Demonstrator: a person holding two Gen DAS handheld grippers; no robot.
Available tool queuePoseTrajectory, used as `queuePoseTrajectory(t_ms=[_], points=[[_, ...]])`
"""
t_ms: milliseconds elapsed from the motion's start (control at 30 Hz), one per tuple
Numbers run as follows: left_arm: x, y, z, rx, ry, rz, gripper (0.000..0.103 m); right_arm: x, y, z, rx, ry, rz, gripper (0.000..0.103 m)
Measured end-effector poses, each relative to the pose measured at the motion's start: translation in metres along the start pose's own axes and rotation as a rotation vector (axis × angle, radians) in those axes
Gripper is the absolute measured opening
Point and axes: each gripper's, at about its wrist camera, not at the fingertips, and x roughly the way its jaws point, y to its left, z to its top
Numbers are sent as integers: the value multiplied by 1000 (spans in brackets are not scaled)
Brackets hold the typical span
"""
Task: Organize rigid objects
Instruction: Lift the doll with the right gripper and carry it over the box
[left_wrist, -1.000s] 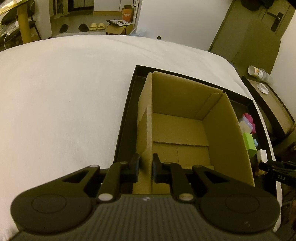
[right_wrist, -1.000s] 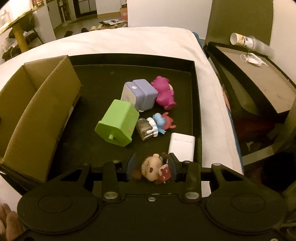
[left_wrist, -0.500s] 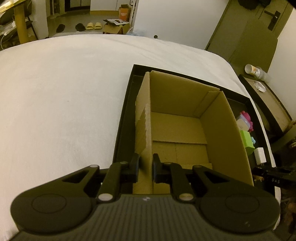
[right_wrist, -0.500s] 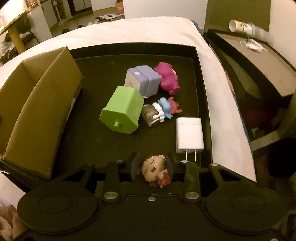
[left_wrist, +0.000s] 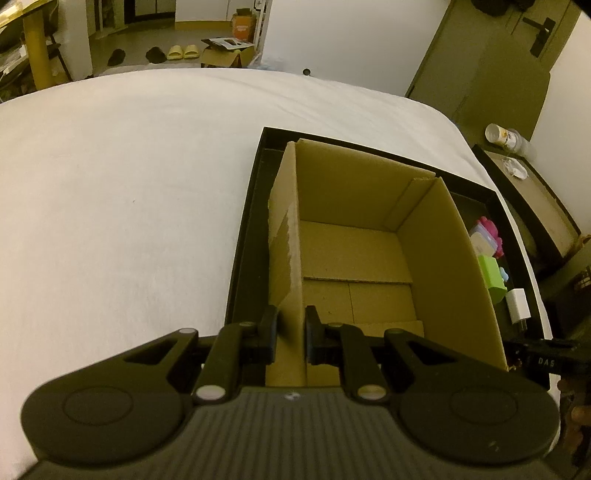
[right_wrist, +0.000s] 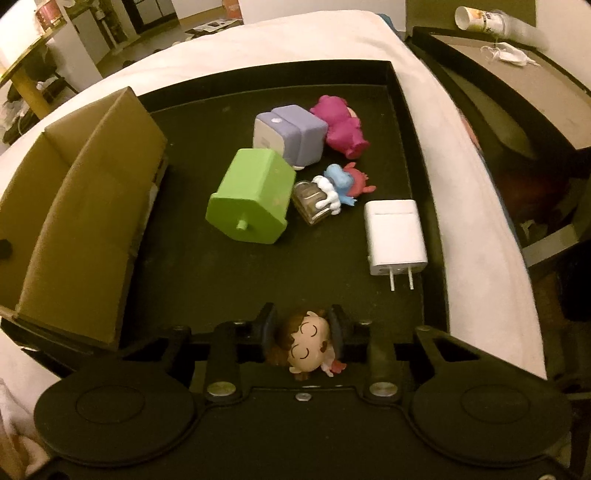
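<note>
My left gripper (left_wrist: 290, 325) is shut on the near left wall of an open, empty cardboard box (left_wrist: 354, 258) that stands in a black tray (left_wrist: 245, 236). My right gripper (right_wrist: 303, 326) is shut on a small doll figurine (right_wrist: 306, 345) with brown hair, held above the tray's near edge. On the tray floor (right_wrist: 221, 273) lie a green block (right_wrist: 253, 201), a lilac cube (right_wrist: 291, 133), a magenta figure (right_wrist: 341, 127), a blue-and-red figure with a small jar (right_wrist: 330, 190), and a white charger plug (right_wrist: 395, 238). The box (right_wrist: 77, 206) stands left of them.
The tray sits on a white bed (left_wrist: 110, 206). A dark side table (right_wrist: 517, 85) with a paper cup (right_wrist: 476, 18) and a face mask stands to the right. Floor, shoes and a carton show beyond the bed.
My right gripper has lifted and drawn back with the doll figurine; the white charger plug now shows in full. The left gripper has kept its hold on the box wall.
</note>
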Motion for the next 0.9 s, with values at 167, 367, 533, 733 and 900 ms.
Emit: queuePoseTrajectory(t_ms=[167,367,533,733,900], points=[[0,-1,1,2,1,4,14,-10,13,3,-49,-18,17,30],[1,-2,3,9,2,9,13,-24,25,13,-84,-54,35,30],[1,-3,3,2,8,17,13,-40,39,24,-120,-86,52,30],[2,-6,4,7,12,30,12,-58,55,42,-149,-133,79,30],[6,-4,6,-1,23,37,12,-69,70,56,-177,-167,99,30]])
